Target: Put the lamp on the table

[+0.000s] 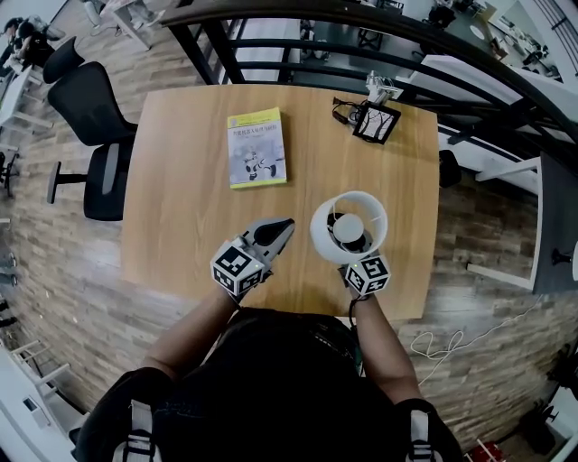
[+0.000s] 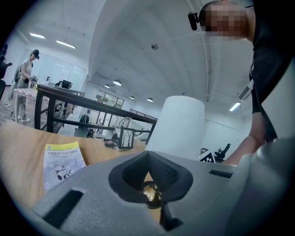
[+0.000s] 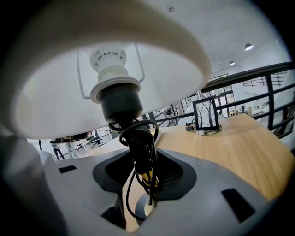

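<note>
The lamp (image 1: 349, 226) has a white shade and stands upright on the wooden table (image 1: 181, 226), near its front right. In the right gripper view the shade (image 3: 115, 69) fills the top. Below it is the black socket and a stem (image 3: 138, 156) wound with black cord. My right gripper (image 1: 357, 262) reaches under the shade. Its jaws stand apart around the stem (image 3: 145, 152) with a gap to the pads. My left gripper (image 1: 284, 226) hovers just left of the lamp, jaws together and empty (image 2: 148, 154). The shade (image 2: 177, 124) rises just beyond it.
A yellow-edged book (image 1: 256, 147) lies at the table's middle back. A small black picture frame (image 1: 377, 122) with a cable stands at the back right. A black office chair (image 1: 95, 135) is left of the table and a dark railing (image 1: 361, 27) runs behind it.
</note>
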The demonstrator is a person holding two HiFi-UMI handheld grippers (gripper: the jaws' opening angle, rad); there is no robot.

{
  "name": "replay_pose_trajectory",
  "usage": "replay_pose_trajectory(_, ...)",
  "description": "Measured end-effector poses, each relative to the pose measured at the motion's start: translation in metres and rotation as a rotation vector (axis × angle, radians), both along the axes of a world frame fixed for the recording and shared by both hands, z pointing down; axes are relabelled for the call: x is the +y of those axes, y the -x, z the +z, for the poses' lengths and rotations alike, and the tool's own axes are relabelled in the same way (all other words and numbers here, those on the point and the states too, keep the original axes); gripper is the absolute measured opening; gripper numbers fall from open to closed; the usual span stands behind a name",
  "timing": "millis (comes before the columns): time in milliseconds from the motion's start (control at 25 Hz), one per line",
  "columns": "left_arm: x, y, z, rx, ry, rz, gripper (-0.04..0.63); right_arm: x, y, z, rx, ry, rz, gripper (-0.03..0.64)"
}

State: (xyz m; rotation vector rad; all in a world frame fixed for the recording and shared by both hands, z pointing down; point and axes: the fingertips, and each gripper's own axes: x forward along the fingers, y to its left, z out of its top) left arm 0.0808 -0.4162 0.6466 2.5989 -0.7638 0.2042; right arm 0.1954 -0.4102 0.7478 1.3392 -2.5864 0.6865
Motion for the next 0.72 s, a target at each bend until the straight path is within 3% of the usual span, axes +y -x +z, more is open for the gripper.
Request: replay_pose_trajectory(720, 0.034, 0.009, -0.029, 0.023, -0.062, 0.054, 0.008, 0.033, -0.019, 0.022, 0.138, 0.029, 0.092, 0.163)
